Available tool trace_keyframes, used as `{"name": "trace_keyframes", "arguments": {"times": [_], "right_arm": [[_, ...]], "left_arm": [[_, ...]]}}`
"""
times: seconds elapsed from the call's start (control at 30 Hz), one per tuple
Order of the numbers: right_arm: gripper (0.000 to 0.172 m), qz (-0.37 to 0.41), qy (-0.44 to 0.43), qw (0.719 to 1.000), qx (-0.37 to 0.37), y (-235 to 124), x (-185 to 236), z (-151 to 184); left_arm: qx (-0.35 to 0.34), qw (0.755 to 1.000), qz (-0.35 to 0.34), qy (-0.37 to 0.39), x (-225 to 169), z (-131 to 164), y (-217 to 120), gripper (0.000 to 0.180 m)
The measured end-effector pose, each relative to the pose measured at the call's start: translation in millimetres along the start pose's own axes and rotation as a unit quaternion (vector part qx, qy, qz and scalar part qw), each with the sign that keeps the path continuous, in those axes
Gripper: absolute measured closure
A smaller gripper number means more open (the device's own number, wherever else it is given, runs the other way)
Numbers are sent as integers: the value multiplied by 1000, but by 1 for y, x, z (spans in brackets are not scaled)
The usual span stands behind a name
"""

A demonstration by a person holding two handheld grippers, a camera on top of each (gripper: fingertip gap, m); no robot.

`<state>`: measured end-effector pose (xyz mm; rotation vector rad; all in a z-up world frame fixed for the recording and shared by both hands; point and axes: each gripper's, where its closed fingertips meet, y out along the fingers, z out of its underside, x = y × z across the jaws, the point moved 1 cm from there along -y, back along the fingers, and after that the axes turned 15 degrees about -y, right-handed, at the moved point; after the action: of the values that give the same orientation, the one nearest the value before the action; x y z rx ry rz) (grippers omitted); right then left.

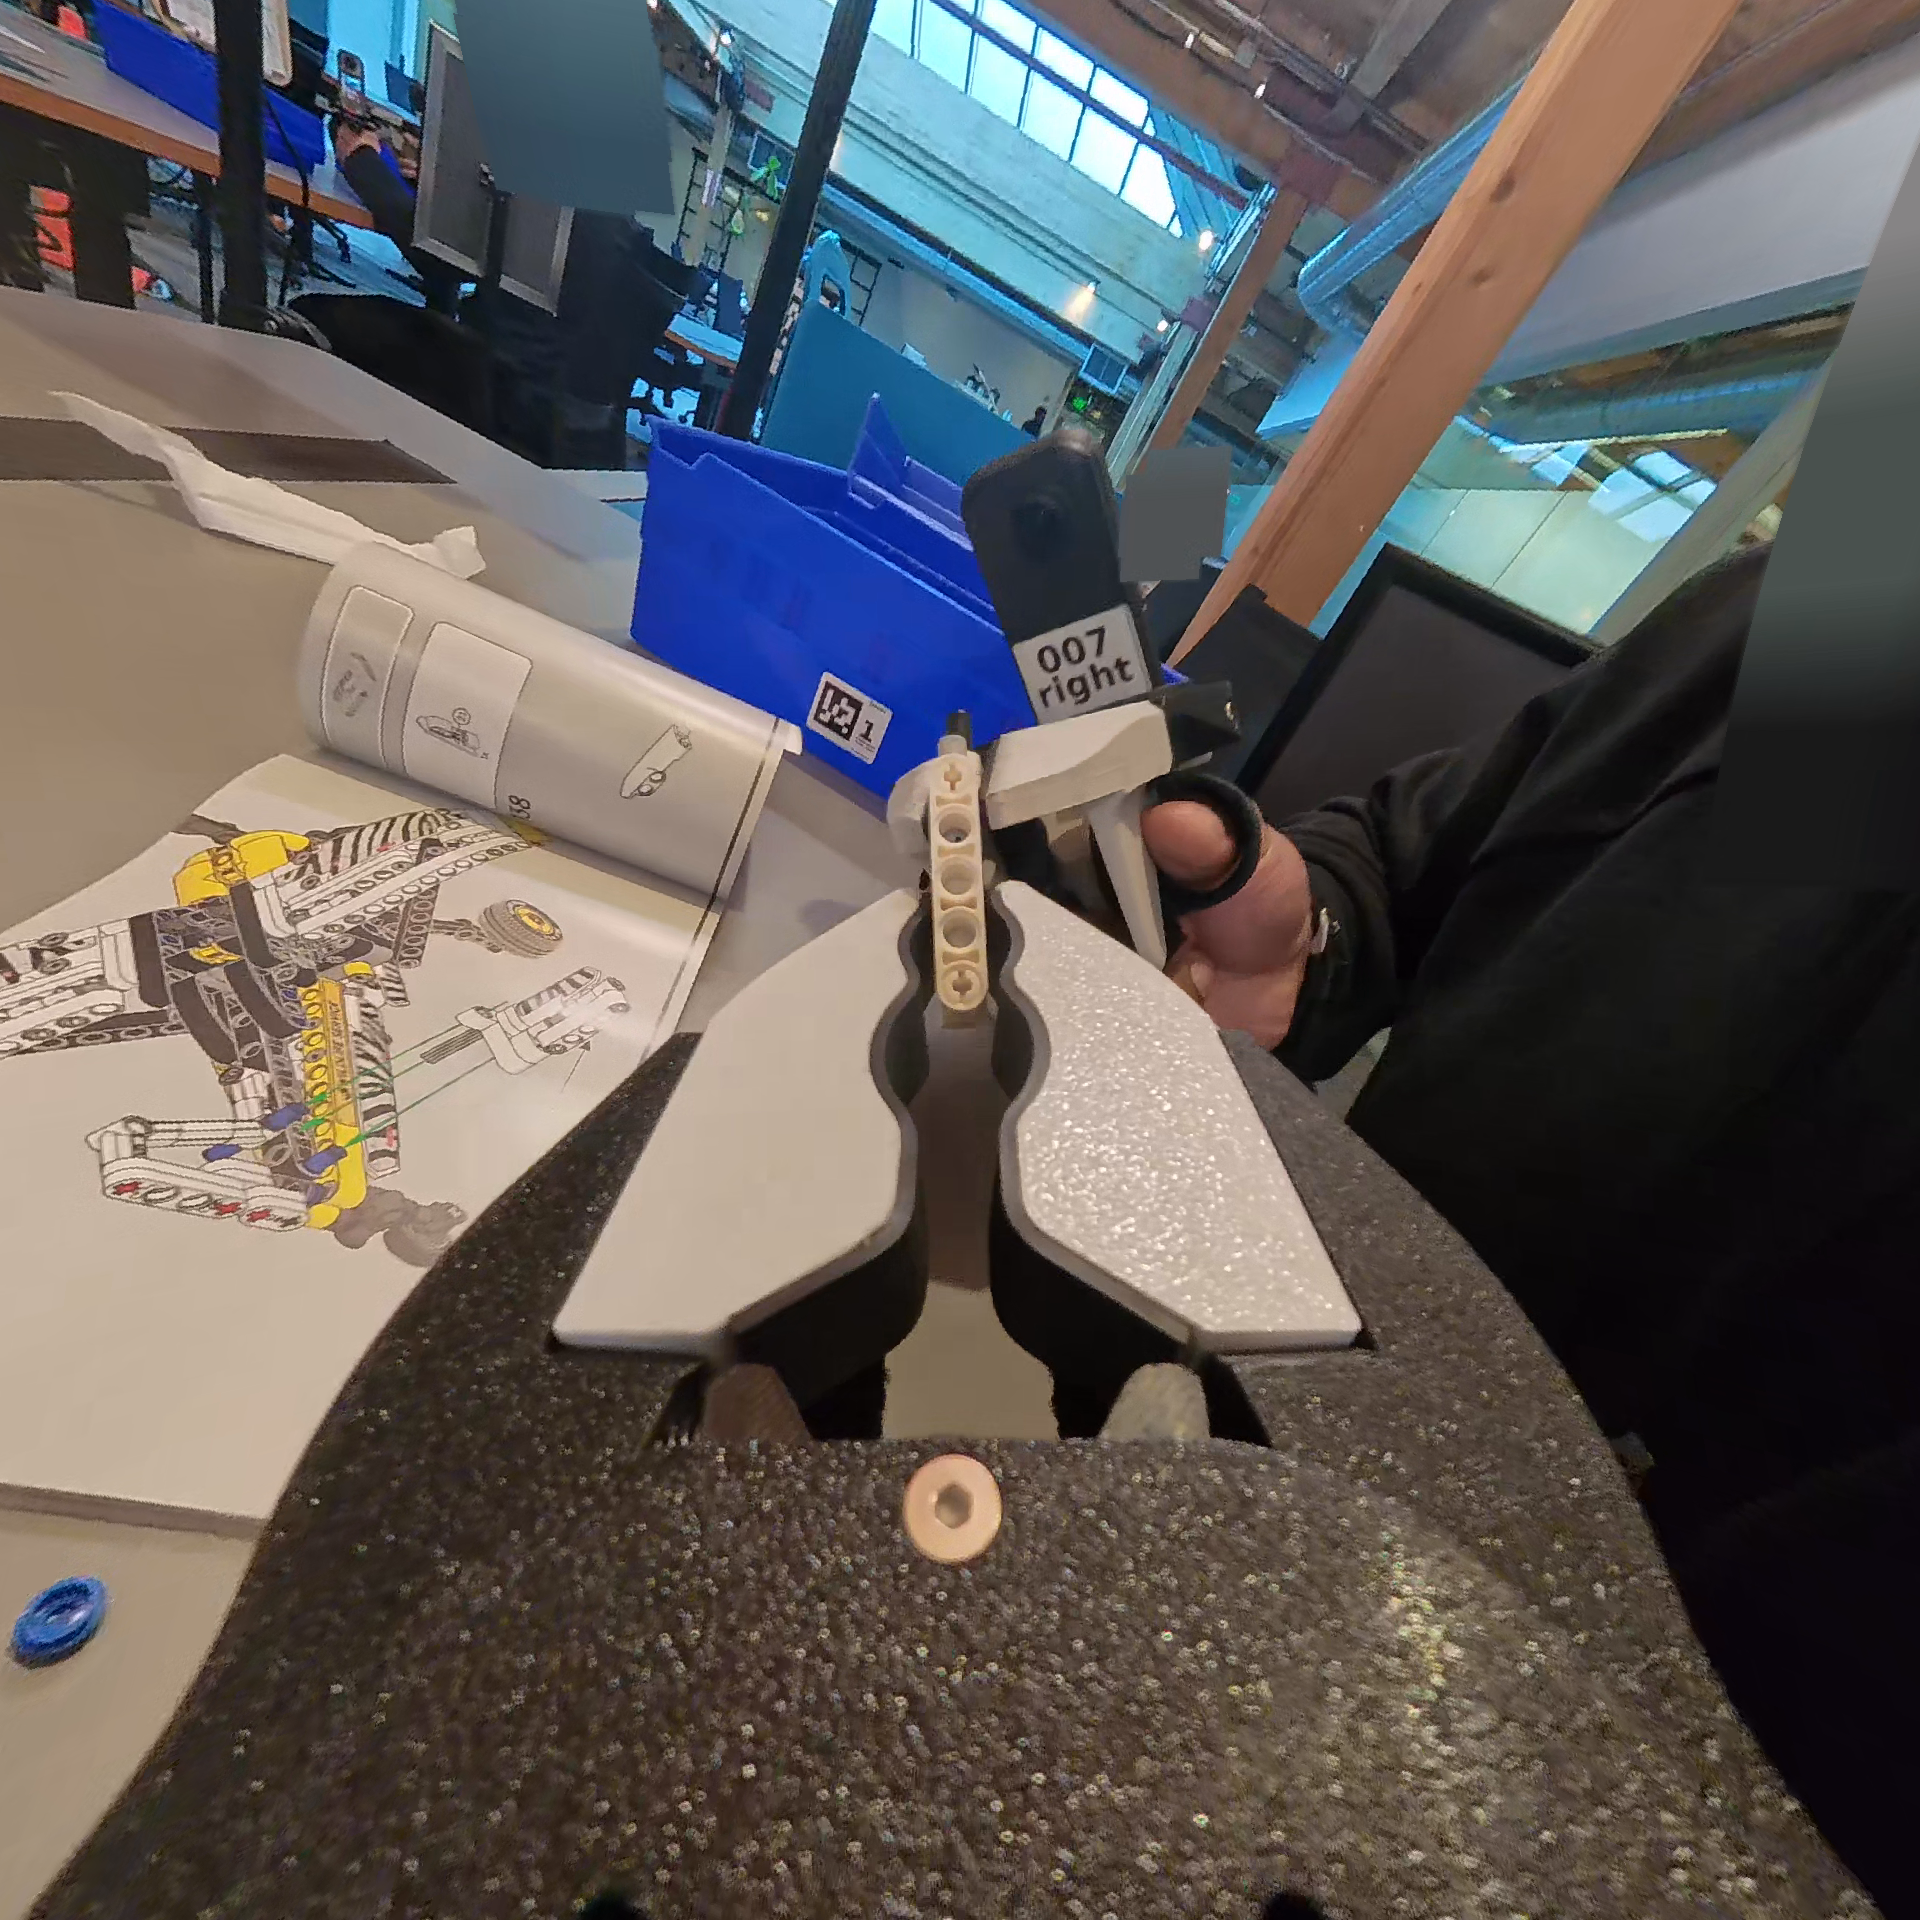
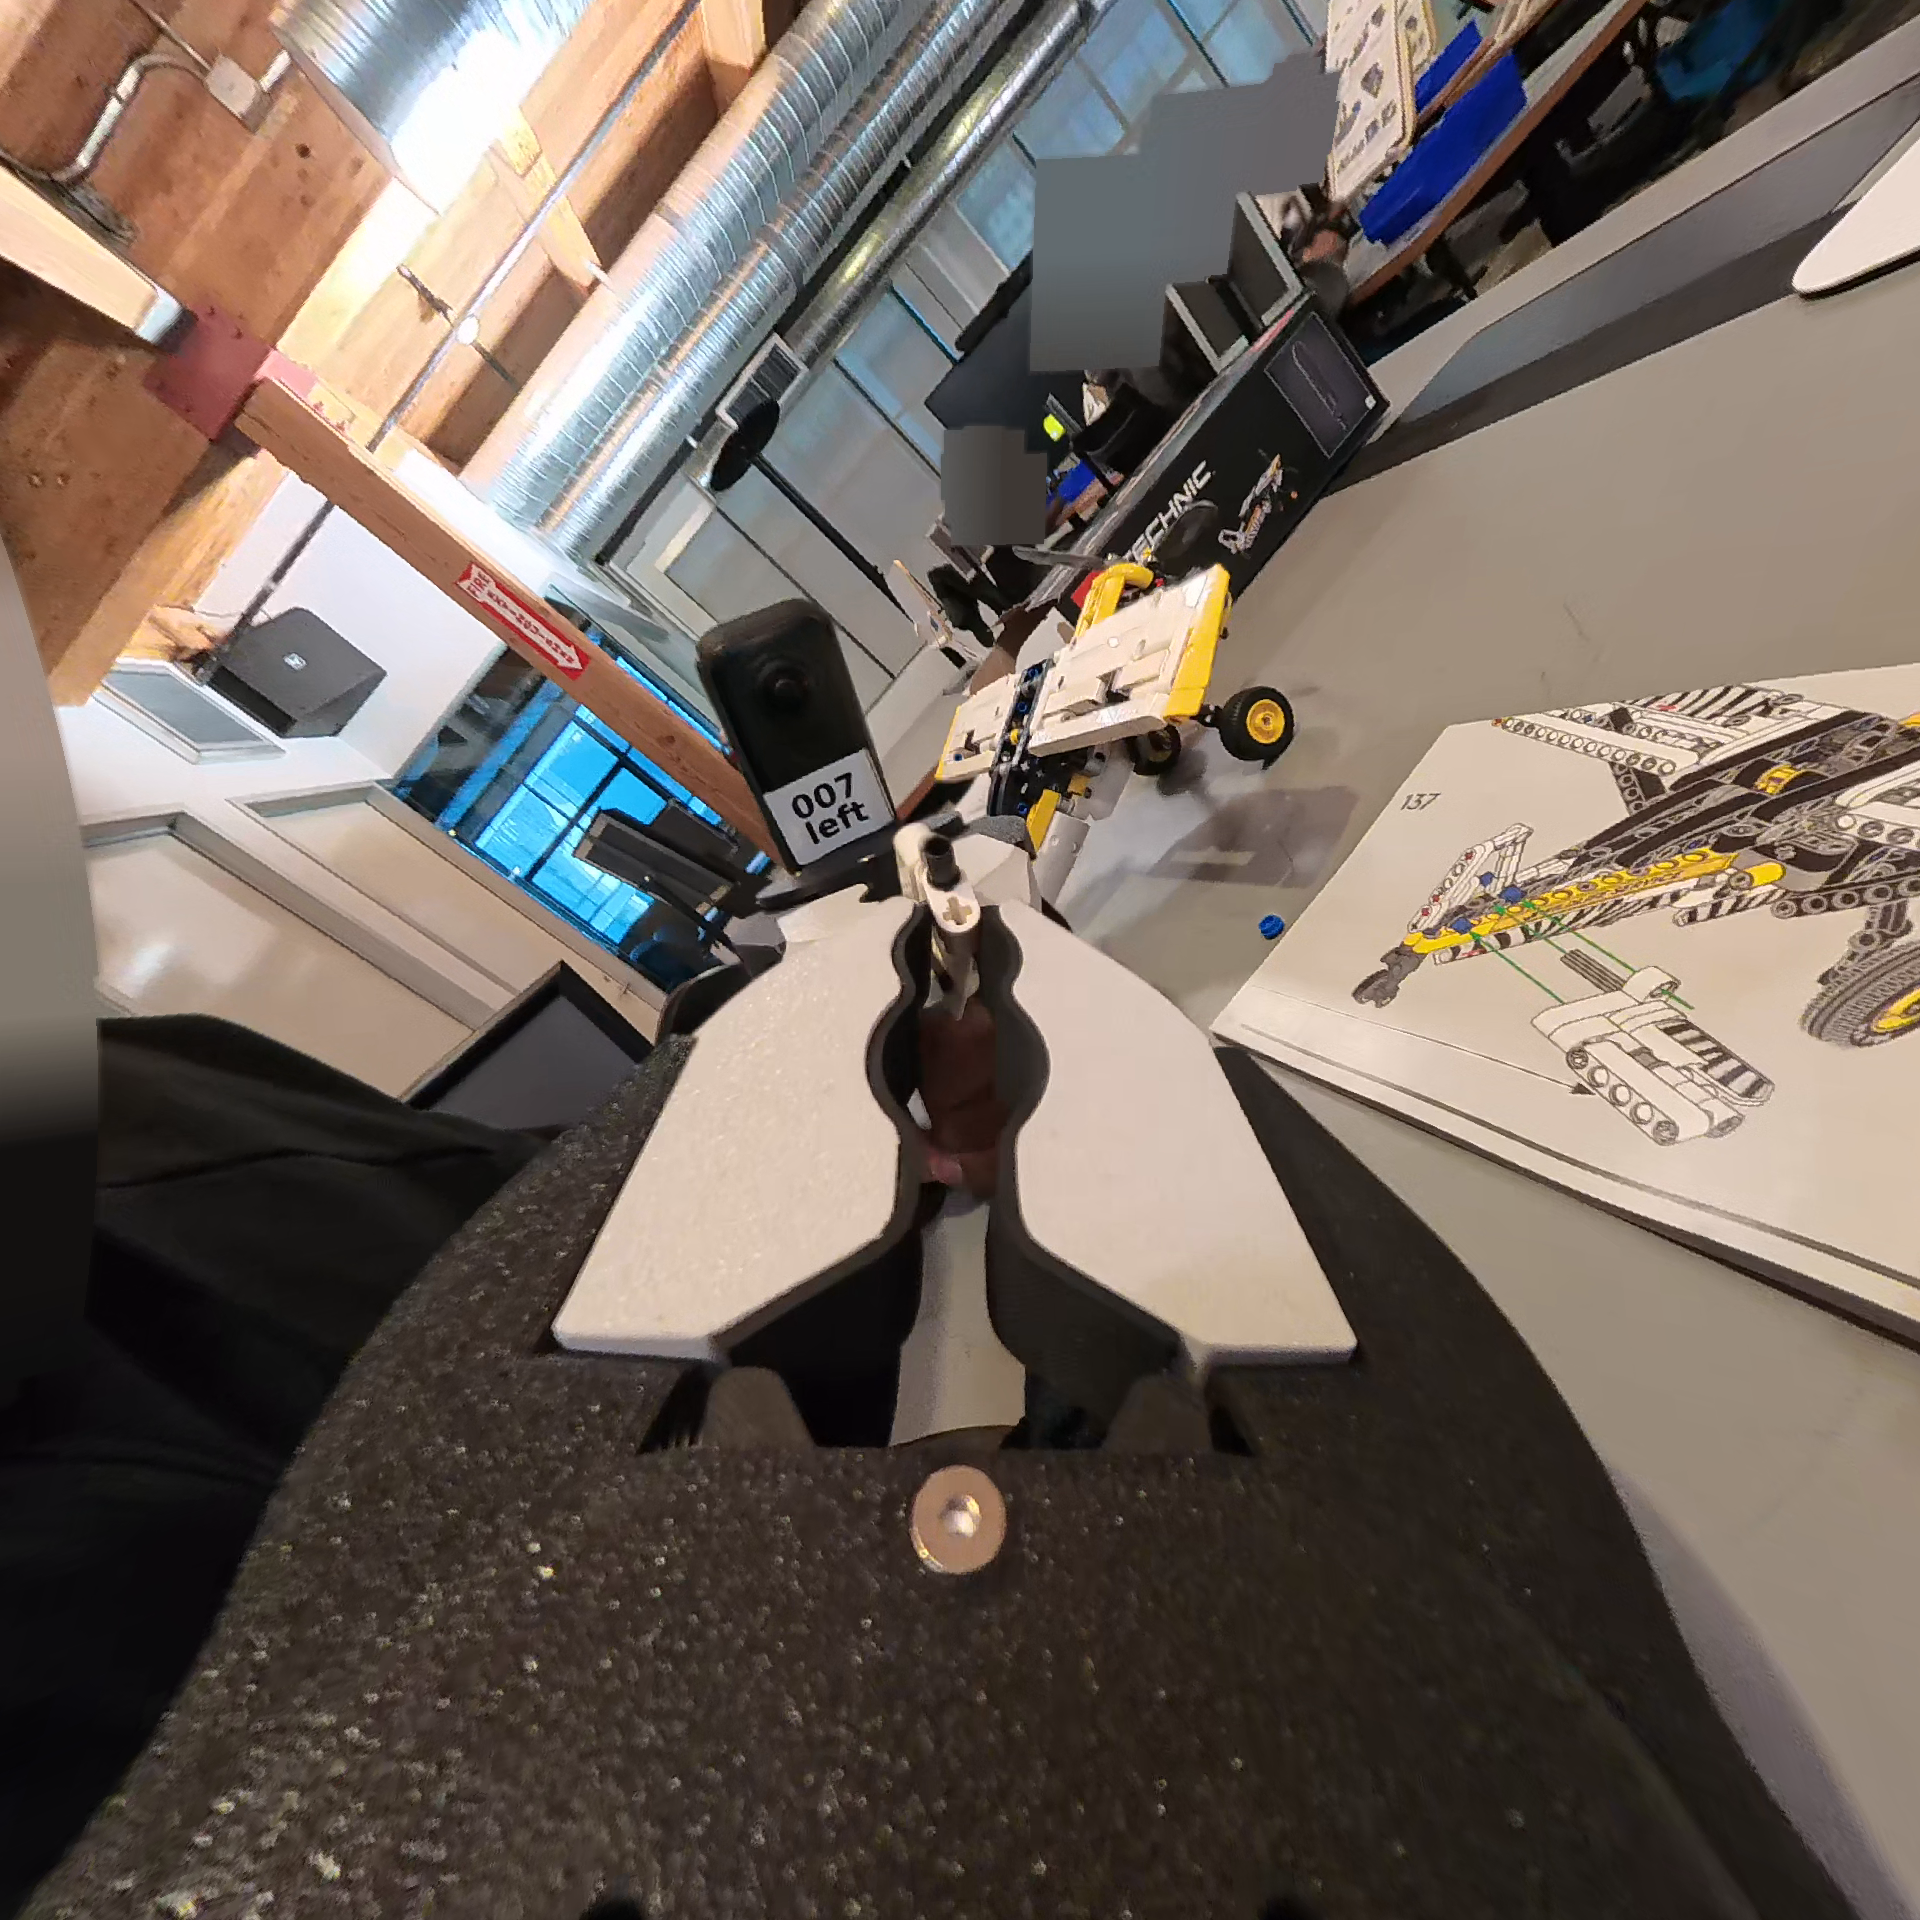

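Slipping is the main worry: both grippers pinch one small cream beam (image 1: 957, 902) with a row of holes, held in the air above the grey table (image 1: 125, 582). The left gripper (image 1: 958, 992) has its pale fingers (image 1: 821, 1049) closed on the beam's lower end, while the right gripper (image 1: 961, 790), worked by a hand (image 1: 1242, 925) in a black sleeve, clamps the upper end, where a short black pin (image 2: 938, 858) sticks out. From the right wrist view the same beam (image 2: 958, 940) runs edge-on between that gripper's (image 2: 956, 971) fingers, pads pressed on its sides. I judge that a pull or twist by one side against the other could lever the narrow piece out of either grip, or pop the pin loose, and it would drop toward the open instruction booklet (image 1: 312, 1039) or the blue bin (image 1: 790, 592). A small blue ring (image 1: 59, 1619) lies loose near the table edge and might roll off if knocked. The half-built yellow and white model (image 2: 1101, 675) stands well apart. As for writing, each gripper's camera carries a white label, the bin a square-code sticker, the booklet page numbers, and a dark box (image 2: 1226, 488) a printed brand name.
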<state>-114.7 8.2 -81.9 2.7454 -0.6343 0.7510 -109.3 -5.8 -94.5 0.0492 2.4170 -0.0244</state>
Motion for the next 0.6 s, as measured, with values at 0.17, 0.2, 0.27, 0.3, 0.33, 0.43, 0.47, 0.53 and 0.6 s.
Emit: {"name": "trace_keyframes", "arguments": {"times": [0.17, 0.2, 0.27, 0.3, 0.33, 0.43, 0.47, 0.53, 0.6], "right_arm": [[165, -4, 14, 999, -32, 0, 3, -5], [165, -3, 14, 999, -37, 0, 3, -6], [165, -4, 20, 999, -47, 0, 2, -8], [164, 13, 27, 995, -92, -7, -4, -21], [165, 44, 33, 986, -158, -24, -17, -45], [165, 100, -12, 982, -159, -48, -38, -67], [165, 96, -14, 986, -133, -41, -33, -59], [164, 80, -33, 993, -76, -26, -20, -43], [164, 76, -61, 995, -14, -18, -18, -27]], "left_arm": [[-13, 999, 28, -34, -5, -3, 0, 171], [-15, 999, 32, -41, -5, -3, 0, 171], [-21, 998, 37, -52, -6, -4, -1, 171], [-19, 998, 36, -51, -5, -3, -2, 172], [-29, 997, 36, -56, -5, -6, -6, 172], [-54, 996, 18, -63, 2, -12, -17, 172], [-44, 997, 11, -58, 2, -10, -15, 172], [-17, 999, -21, -39, 6, -2, -9, 172], [35, 996, -77, -19, 16, 10, -7, 172]]}}
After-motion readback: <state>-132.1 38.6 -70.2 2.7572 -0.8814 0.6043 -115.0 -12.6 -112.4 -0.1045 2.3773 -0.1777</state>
